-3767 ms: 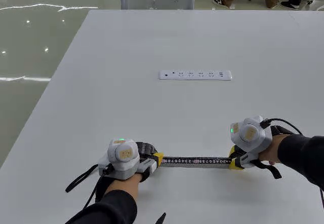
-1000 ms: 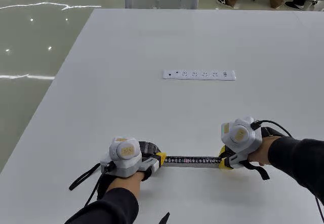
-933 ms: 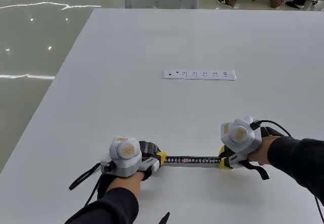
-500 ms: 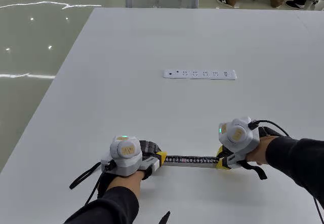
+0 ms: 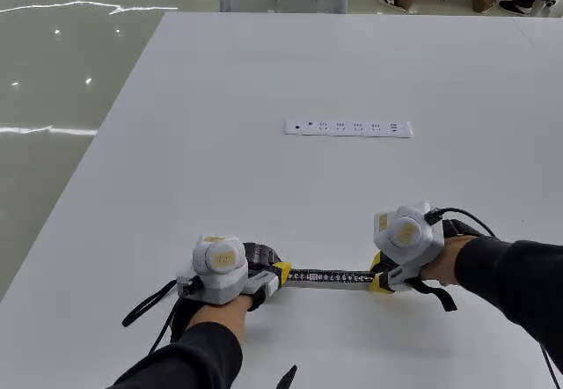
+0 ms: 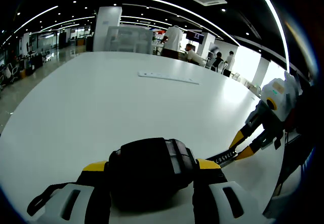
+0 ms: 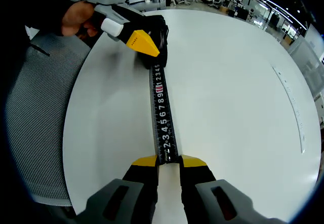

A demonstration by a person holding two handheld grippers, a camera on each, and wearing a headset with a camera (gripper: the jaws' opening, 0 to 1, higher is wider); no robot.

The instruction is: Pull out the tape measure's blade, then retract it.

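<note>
The black tape measure case rests on the white table, and my left gripper is shut on it between its yellow-tipped jaws. In the head view the case sits at the near left with the left gripper around it. The black blade, printed with numbers, runs flat and to the right. My right gripper is shut on the blade's end. In the right gripper view the blade leads from the right gripper up to the case.
A white power strip lies on the table's middle, well beyond the grippers. Black straps trail off the left gripper near the front edge. The table's left edge drops to a glossy floor. People and chairs are past the far end.
My right gripper has moved left toward the case while holding the blade's end, so the exposed blade is shorter. The left gripper and case have stayed put.
</note>
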